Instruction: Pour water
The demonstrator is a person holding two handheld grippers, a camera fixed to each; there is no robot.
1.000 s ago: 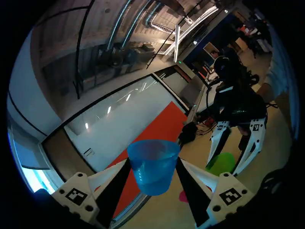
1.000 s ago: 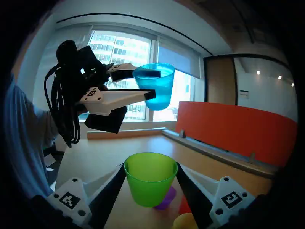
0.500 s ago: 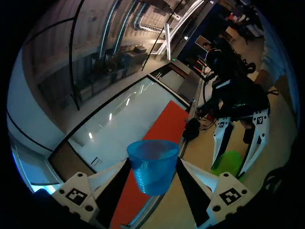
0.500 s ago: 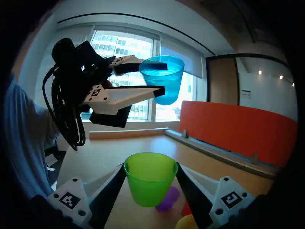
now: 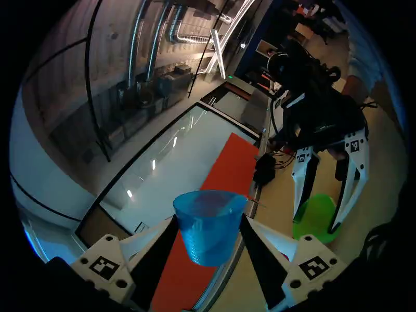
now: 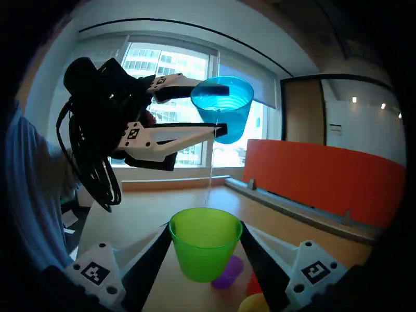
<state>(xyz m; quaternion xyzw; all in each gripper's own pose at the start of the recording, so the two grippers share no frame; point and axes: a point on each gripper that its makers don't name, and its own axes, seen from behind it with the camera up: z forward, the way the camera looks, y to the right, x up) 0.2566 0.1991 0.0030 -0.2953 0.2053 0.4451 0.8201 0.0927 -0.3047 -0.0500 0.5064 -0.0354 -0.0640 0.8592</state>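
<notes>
Open gap below blue cup

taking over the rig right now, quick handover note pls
Left gripper: shut on the translucent blue plastic cup, raised and tilted above the right one.
Right gripper: shut on the lime green plastic cup, upright over the wooden desk.
Done: pour under way; a thin stream of water falls toward the green cup's mouth.
Left: finish pouring, level the blue cup, probably set both down. How much water remains is hard to tell.
</notes>
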